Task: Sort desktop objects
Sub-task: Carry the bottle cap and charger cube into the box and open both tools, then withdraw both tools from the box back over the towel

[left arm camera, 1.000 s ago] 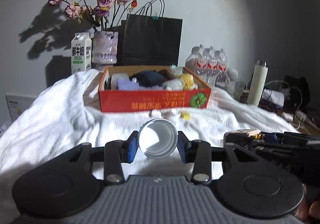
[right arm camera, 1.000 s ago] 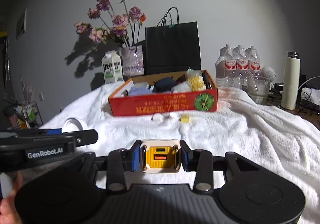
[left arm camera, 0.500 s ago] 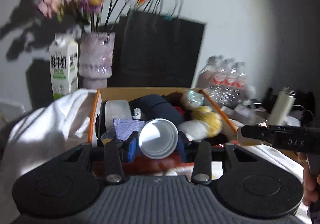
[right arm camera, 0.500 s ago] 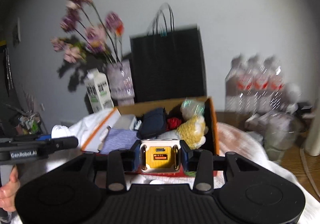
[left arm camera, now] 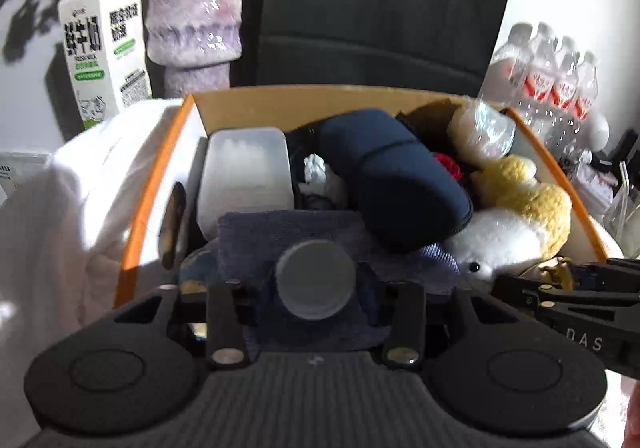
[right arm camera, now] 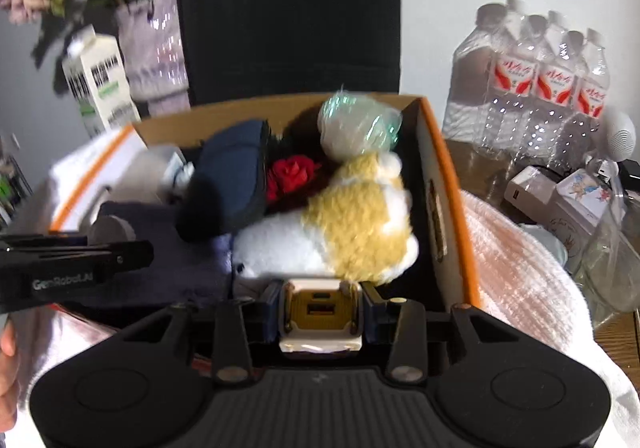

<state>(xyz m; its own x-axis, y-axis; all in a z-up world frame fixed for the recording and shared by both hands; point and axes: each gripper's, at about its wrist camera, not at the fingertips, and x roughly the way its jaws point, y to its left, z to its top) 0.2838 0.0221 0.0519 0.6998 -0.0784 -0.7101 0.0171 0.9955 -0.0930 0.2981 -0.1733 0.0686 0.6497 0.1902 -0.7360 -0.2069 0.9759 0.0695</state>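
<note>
An orange cardboard box holds a clear plastic case, a navy pouch, a yellow-and-white plush toy and a purple cloth. My left gripper hangs over the box's near left part. Its jaws are opening, with a round white cap loose between them above the cloth. My right gripper is shut on a yellow-and-white charger block, just over the near edge of the box, in front of the plush toy.
Behind the box stand a milk carton, a purple vase and a black paper bag. A pack of water bottles and small clutter sit to the right. White cloth covers the table. A hand shows at the left edge.
Both grippers travelled forward from over the white cloth to above the box and tipped downward. The left jaws widened around the cap. The right still grips the charger.
</note>
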